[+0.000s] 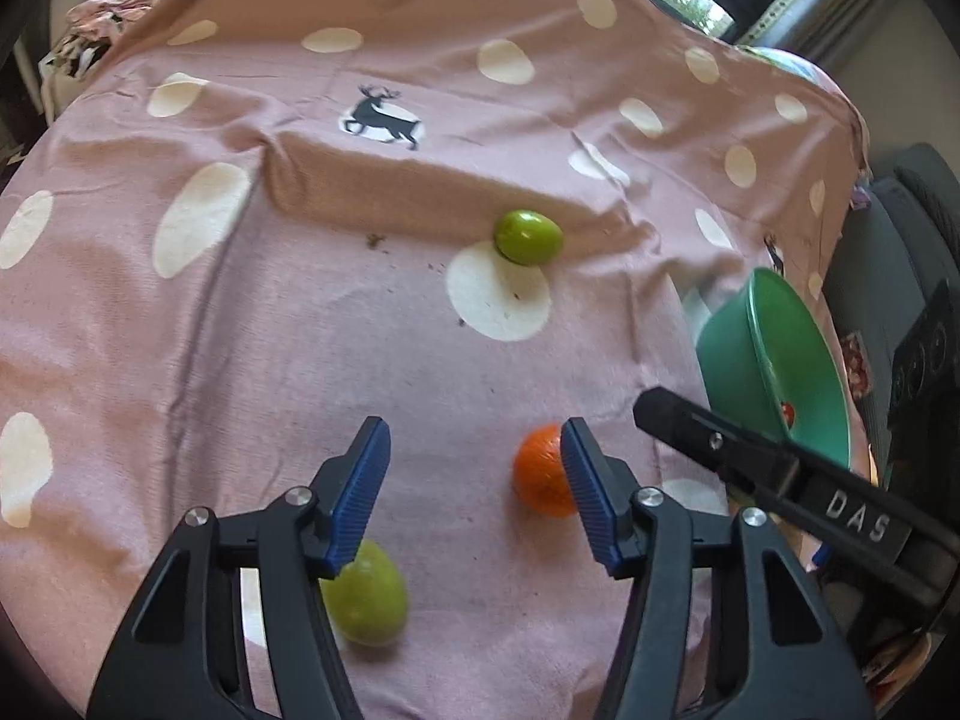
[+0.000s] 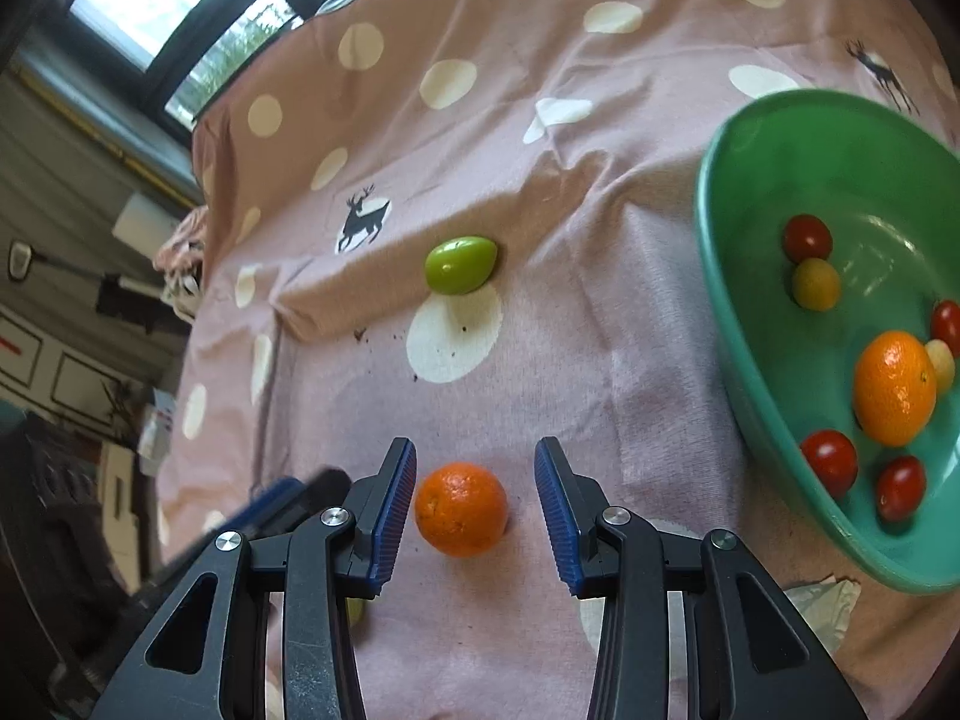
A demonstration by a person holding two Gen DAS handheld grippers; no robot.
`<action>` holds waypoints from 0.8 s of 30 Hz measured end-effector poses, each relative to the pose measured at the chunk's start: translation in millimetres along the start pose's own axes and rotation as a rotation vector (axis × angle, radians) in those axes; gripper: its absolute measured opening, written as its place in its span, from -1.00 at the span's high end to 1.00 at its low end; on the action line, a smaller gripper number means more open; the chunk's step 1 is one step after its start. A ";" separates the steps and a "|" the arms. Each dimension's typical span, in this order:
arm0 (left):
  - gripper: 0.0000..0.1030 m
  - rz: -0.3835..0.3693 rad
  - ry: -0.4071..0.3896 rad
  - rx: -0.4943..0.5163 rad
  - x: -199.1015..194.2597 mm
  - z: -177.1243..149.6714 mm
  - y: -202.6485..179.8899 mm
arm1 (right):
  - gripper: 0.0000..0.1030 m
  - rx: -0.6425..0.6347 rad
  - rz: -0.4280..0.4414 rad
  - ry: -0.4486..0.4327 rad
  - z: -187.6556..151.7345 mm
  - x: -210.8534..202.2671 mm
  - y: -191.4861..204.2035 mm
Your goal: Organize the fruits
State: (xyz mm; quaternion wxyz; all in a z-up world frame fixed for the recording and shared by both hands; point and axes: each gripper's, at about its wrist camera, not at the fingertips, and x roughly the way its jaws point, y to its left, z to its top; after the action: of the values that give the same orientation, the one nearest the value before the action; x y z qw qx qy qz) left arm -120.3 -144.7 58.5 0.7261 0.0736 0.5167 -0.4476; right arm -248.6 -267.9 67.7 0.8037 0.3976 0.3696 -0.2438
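**Orange framed between the right tool's pads, not yet pinched**

"DAS" is read in pale raised letters on the black body of the right tool, seen across the lower right of the left wrist view; no other writing can be made out. A black deer point(image 1: 381, 118) is printed on the cloth point(image 1: 180, 330), a pink, slightly fuzzy fabric dotted with cream ovals and rucked into a ridge across the middle.

The right tool point(image 2: 474, 501) is seen spread, its ribbed blue pads point(image 2: 393, 516) standing either side of the orange point(image 2: 461, 509). The orange, round with a pitted skin, lies on the cloth between the pads, nearer the left one; whether that pad touches it cannot be told, and a clear gap is left on the right.

The left tool point(image 1: 474, 498) is also held spread, with nothing between its pads. A smooth green fruit point(image 1: 366, 597) lies just below its left pad, partly hidden by the finger, and the orange is seen just behind its right pad.

A second glossy green fruit point(image 2: 461, 264) rests farther off, at the ridge. To the right the green plastic bowl point(image 2: 738, 324) sits tilted, with another orange point(image 2: 894, 387), red tomatoes point(image 2: 807, 237) and small yellow fruits inside.
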 end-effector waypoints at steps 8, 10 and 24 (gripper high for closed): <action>-0.12 -0.024 0.071 0.060 19.1 -9.2 -19.1 | 0.19 0.039 0.050 0.021 0.7 0.7 -7.2; -0.12 -0.023 0.091 0.066 25.6 -11.0 -21.9 | 0.19 0.045 0.063 0.041 0.4 4.6 -6.8; -0.04 -0.045 0.152 0.086 43.4 -15.6 -32.4 | 0.19 0.056 0.075 0.118 -2.8 24.8 -8.9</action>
State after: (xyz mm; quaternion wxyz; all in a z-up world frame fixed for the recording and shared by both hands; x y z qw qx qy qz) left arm -151.7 -179.8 27.4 0.6709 0.1269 0.5522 -0.4785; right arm -240.7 -273.1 42.9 0.7775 0.4471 0.3942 -0.2002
